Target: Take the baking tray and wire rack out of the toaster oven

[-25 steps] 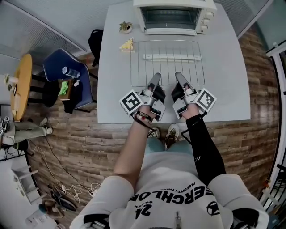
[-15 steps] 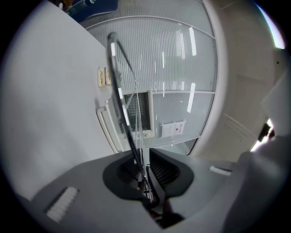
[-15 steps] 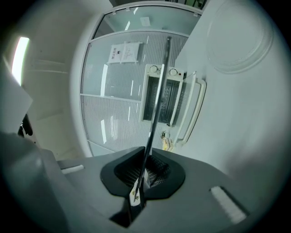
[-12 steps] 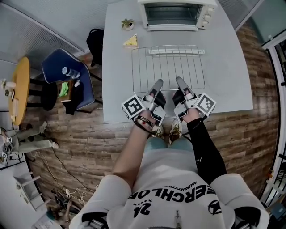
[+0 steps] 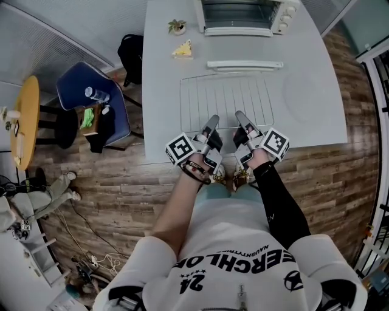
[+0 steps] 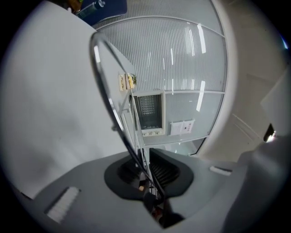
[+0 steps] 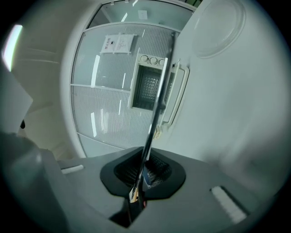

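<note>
A wire rack lies level just over the grey table, nearer than the white toaster oven. My left gripper is shut on the rack's near edge, left of centre. Close beside it, my right gripper is shut on the same edge. In the left gripper view the rack runs edge-on out of the closed gripper toward the oven. The right gripper view shows the same: the rack is pinched in the gripper. The oven door hangs open, its white handle beyond the rack. No baking tray shows.
A small potted plant and a yellow wedge sit at the table's far left. Left of the table stand a blue chair and a round yellow table. The table's near edge lies just under my hands.
Both grippers have drawn the wire rack toward the person and lower. It was over the open door's handle; now its far edge lies nearer than the handle.
</note>
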`<state>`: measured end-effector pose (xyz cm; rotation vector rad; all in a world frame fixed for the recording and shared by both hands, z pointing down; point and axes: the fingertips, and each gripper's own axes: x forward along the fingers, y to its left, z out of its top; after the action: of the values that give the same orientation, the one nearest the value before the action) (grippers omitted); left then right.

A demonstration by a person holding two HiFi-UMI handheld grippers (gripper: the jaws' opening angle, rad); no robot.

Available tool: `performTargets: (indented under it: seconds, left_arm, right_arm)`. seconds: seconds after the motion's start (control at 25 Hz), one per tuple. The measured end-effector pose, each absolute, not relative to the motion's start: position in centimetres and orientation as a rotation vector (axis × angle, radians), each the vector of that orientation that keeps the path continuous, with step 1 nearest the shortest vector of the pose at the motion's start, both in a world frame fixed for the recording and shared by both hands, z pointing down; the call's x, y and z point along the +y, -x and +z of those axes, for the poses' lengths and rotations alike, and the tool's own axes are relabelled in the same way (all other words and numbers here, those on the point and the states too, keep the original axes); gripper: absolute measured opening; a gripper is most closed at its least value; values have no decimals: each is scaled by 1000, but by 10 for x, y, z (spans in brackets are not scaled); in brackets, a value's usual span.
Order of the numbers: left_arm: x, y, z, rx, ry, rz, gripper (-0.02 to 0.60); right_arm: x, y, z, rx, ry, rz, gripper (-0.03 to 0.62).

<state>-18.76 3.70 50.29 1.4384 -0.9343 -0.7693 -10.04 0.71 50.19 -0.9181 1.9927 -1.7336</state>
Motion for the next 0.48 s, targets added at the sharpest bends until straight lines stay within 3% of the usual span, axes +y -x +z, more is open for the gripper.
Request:
performTargets:
  seconds: [0.48]
  left_arm:
    - [51,193,539,-952,-1379,-711,58]
  right_arm:
    - [19,111,538,1914,971,-1855,8]
